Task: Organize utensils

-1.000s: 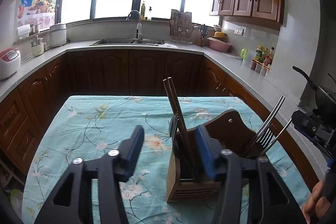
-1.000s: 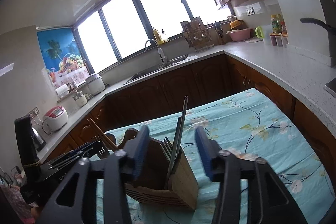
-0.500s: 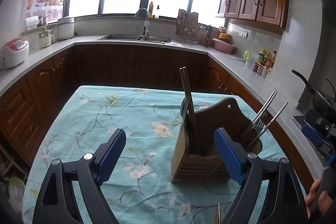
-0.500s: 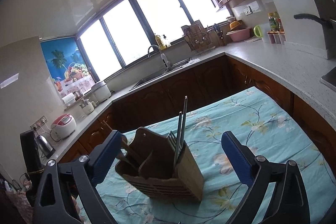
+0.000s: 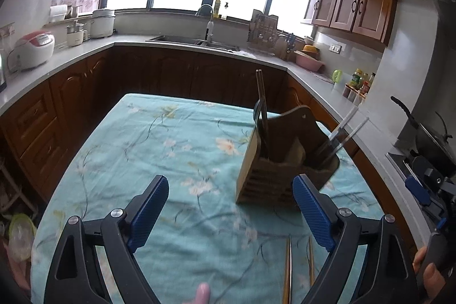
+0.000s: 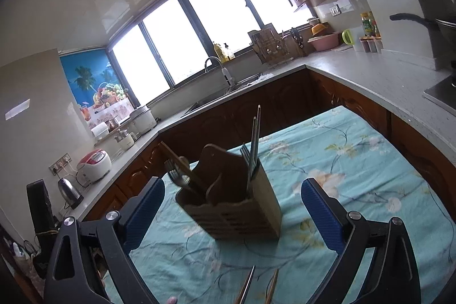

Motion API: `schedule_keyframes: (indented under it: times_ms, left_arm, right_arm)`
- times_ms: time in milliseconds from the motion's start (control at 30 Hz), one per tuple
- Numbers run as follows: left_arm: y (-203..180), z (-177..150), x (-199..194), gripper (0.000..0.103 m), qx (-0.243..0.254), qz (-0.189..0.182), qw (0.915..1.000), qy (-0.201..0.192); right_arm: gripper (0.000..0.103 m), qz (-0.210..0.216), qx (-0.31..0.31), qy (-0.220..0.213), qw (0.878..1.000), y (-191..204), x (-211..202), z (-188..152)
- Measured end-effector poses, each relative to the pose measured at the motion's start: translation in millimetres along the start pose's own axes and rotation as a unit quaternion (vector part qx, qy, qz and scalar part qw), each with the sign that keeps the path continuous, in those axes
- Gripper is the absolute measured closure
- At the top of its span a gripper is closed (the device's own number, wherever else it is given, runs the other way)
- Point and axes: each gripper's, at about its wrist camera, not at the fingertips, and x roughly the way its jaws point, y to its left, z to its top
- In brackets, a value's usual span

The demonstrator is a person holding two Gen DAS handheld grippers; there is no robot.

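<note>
A wooden utensil holder [image 5: 273, 175] [image 6: 242, 212] stands on the floral tablecloth. Dark chopsticks [image 5: 260, 101] [image 6: 255, 138] rise from one compartment and metal forks [image 5: 339, 136] [image 6: 175, 175] lean out of another. My left gripper [image 5: 229, 187] is open, hanging short of the holder with nothing between its fingers. My right gripper [image 6: 232, 187] is open too, facing the holder from the other side, its jaws bare. Two loose wooden chopsticks [image 5: 287, 272] [image 6: 246, 287] lie on the cloth just in front of both grippers.
The teal tablecloth [image 5: 159, 150] covers the table, ringed by dark cabinets and a grey counter [image 6: 379, 76]. A small pink tip [image 5: 202, 289] pokes in at the bottom edge. A hand [image 5: 427, 272] shows at the lower right.
Both grippers have opened wide and drawn back from the holder. The two loose chopsticks on the cloth have come into view below them.
</note>
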Motion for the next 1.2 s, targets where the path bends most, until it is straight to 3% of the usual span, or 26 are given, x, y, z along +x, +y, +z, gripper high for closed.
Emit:
schedule_keyframes:
  times_ms: [300, 667, 967, 1200]
  left_arm:
    - [-9, -39, -63, 0.013, 0.023, 0.011, 0.9996, -0.007]
    - [-23, -85, -125, 0.001, 0.075, 0.036, 0.9952, -0.052]
    - [-14, -98, -139, 0.001, 0.068, 0.046, 0.9951, -0.054]
    - [-8, -102, -142, 0.001, 0.070, 0.066, 0.9928, -0.072]
  right_arm:
    - [0.005, -0.019, -0.038, -0.007, 0.999, 13, -44, -36]
    - [0.003, -0.038, -0.111, -0.021, 0.993, 34, -87, -69]
    - [0.000, -0.049, -0.169, -0.034, 0.984, 52, -109, -84]
    - [0.000, -0.048, -0.166, -0.038, 0.984, 49, -110, -93]
